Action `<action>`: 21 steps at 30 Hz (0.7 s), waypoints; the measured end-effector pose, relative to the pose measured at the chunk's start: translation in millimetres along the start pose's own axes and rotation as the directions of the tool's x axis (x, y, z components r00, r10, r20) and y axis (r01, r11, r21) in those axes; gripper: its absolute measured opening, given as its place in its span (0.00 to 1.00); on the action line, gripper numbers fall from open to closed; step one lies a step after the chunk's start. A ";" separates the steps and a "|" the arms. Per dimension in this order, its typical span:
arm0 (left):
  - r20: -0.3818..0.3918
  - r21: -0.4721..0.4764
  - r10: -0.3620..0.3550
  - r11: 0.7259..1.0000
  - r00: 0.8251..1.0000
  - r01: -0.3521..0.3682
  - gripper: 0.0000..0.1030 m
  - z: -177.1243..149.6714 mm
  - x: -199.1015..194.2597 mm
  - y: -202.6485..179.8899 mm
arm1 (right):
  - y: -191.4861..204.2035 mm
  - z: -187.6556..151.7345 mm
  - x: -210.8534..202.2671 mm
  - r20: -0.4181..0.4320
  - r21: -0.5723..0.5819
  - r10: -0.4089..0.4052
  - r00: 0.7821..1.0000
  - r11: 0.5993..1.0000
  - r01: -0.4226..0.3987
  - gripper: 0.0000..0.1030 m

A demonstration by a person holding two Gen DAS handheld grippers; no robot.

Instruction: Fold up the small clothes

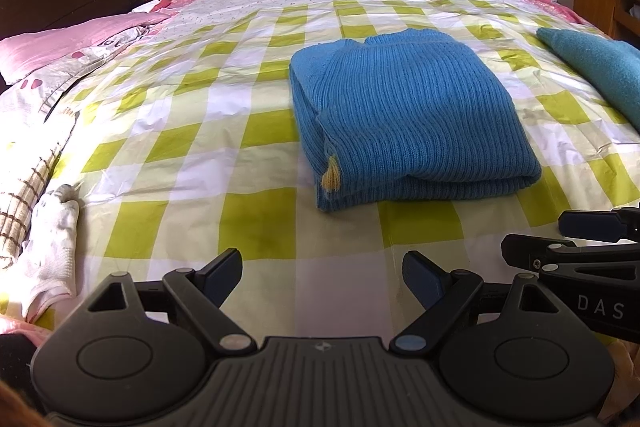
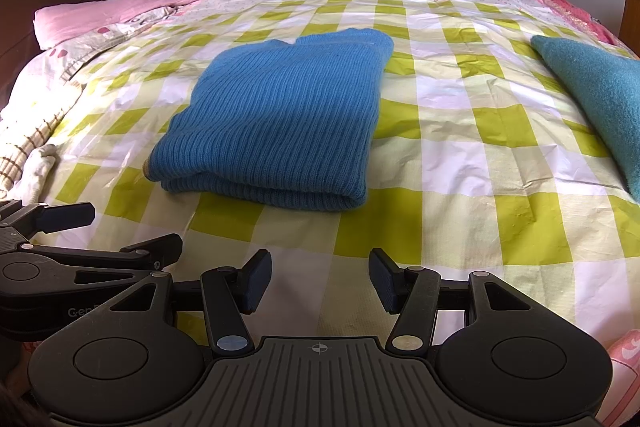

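Your blue sweater point(image 1: 408, 119) lies folded into a thick rectangle in the middle of the green-checked sheet point(image 1: 240, 163), fold edge toward you, a small yellow tag at its near left corner. It looks finished: layers stacked square, nothing trailing out. That is probably why both tools sit back at the near edge of the bed, well apart from it.

Your left gripper point(image 1: 322, 277) has its jaws spread wide, nothing between them, only bare sheet below. Your right gripper point(image 2: 320, 281) is also apart, narrower than the left, empty too. The two tools are side by side, each showing at the edge of the other's view, both angled down at the sheet in front of the sweater.

A teal cloth point(image 2: 600, 99) lies off to the right, near the bed's edge; I can't tell whether it's folded or what garment it is. It's likely the next piece, placed within your right hand's reach. White socks point(image 1: 52, 247) sit at the left edge on the pink bedding, maybe also waiting.
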State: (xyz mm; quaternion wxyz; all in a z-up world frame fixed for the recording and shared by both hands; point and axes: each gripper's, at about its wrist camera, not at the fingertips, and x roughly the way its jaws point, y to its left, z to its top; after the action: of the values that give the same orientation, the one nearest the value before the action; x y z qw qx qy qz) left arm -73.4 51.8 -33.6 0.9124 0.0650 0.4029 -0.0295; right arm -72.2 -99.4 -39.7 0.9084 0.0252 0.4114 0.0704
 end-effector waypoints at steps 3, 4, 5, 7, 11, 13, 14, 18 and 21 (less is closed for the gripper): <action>0.000 0.000 -0.001 1.000 1.000 0.001 0.89 -0.1 -0.1 0.0 | 0.1 0.0 -0.1 0.001 0.000 -0.001 1.000 1.000 0.001 0.52; 0.000 0.000 -0.001 1.000 1.000 0.001 0.90 -0.1 -0.1 0.1 | 0.0 -0.2 0.0 0.002 -0.001 -0.002 1.000 1.000 0.002 0.52; 0.001 0.000 0.000 1.000 1.000 0.000 0.90 0.0 0.0 0.0 | -0.3 -0.4 0.0 0.002 -0.001 -0.003 1.000 1.000 0.003 0.52; 0.001 0.001 0.001 1.000 1.000 -0.001 0.90 -0.4 0.3 0.0 | -0.1 -0.5 0.0 0.001 -0.002 -0.003 1.000 1.000 0.003 0.52; 0.002 -0.002 0.001 1.000 1.000 -0.001 0.90 -0.5 0.3 -0.2 | -0.2 -0.5 -0.3 0.003 -0.003 -0.004 1.000 1.000 0.004 0.52; 0.002 -0.001 0.001 1.000 1.000 -0.001 0.89 -0.5 0.2 -0.1 | -0.3 -0.6 -1.0 0.005 -0.004 -0.004 1.000 1.000 0.004 0.52; 0.002 -0.001 0.001 1.000 1.000 -0.001 0.89 -0.6 0.2 0.0 | -0.2 -0.7 -1.1 0.005 -0.005 -0.004 1.000 1.000 0.004 0.52; 0.002 -0.002 0.001 1.000 1.000 -0.001 0.89 -0.5 0.2 -0.1 | 0.0 -0.6 -1.2 0.006 -0.005 -0.004 1.000 1.000 0.004 0.52; -0.001 -0.003 0.000 1.000 1.000 0.000 0.89 -0.5 0.3 0.1 | -0.2 -0.4 -1.4 0.006 -0.005 -0.005 1.000 1.000 0.005 0.52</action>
State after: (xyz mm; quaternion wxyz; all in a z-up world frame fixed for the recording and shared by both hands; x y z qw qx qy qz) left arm -73.5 52.0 -34.2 0.9124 0.0637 0.4032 -0.0292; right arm -73.4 -99.8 -38.9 0.9098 0.0220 0.4086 0.0692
